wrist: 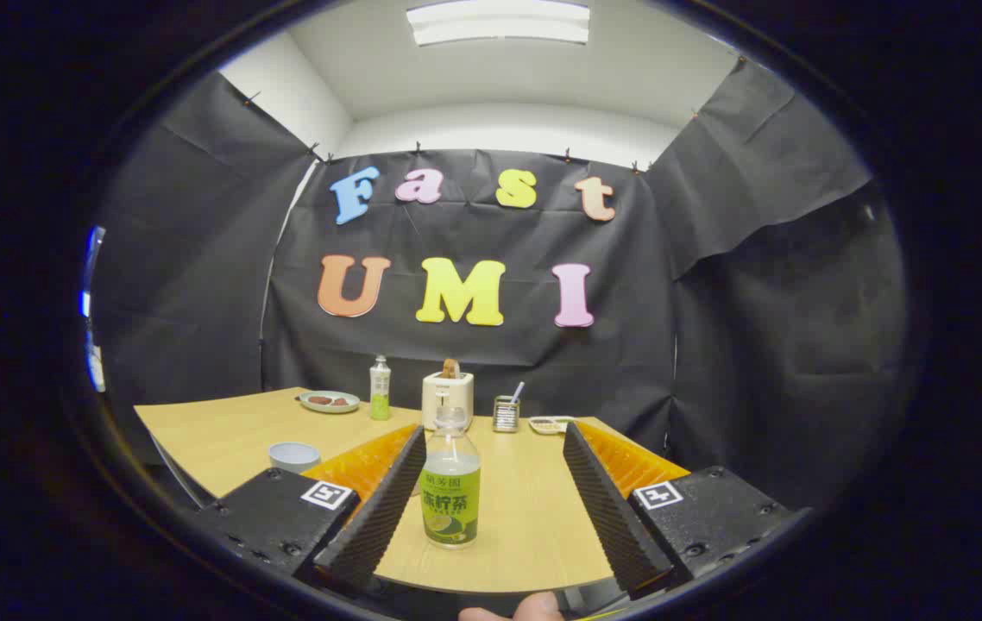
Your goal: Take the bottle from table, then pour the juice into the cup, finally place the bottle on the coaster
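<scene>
The bottle (450,483) stands upright on the table (223,431) between the fingers of the gripper (493,448), close by the left one, perhaps touching it, with bare wood between it and the right one; it is clear, uncapped, with a green label. The claw is spread wide, gripping nothing. The cup (294,455) sits beyond the left finger near the table's left edge, while a toaster (447,398), second bottle (380,388) and plate (329,401) line the far edge.
</scene>
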### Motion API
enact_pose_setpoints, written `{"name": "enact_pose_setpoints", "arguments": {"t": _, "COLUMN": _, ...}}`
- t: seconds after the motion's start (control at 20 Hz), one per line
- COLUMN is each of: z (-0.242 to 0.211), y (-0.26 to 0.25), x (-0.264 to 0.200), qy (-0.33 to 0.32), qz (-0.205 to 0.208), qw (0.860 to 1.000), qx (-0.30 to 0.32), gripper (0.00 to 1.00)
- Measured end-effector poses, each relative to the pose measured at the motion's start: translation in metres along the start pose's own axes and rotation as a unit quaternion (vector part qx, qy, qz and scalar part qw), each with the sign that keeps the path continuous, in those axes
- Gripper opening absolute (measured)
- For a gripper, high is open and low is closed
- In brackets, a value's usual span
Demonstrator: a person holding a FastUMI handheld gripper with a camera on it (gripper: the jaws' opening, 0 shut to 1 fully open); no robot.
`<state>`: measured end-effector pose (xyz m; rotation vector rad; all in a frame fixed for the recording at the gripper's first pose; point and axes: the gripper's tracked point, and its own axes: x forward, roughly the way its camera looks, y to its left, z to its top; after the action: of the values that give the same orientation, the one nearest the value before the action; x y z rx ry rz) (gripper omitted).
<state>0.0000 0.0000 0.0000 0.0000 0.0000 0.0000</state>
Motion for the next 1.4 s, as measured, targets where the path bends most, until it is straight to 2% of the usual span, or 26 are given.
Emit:
{"name": "enact_pose_setpoints", "arguments": {"t": 0.45, "z": -0.006, "y": -0.001, "x": 0.003, "qy": 0.009, "qz": -0.022, "qw": 1.0, "qx": -0.018, "gripper": 1.0}}
{"name": "enact_pose_setpoints", "arguments": {"t": 1.25, "z": -0.015, "y": 0.022, "x": 0.009, "qy": 0.025, "qz": 0.006, "qw": 1.0, "qx": -0.006, "gripper": 1.0}}
{"name": "enact_pose_setpoints", "arguments": {"t": 1.4, "z": -0.014, "y": 0.021, "x": 0.014, "qy": 0.022, "qz": 0.004, "qw": 0.999, "qx": -0.026, "gripper": 1.0}}
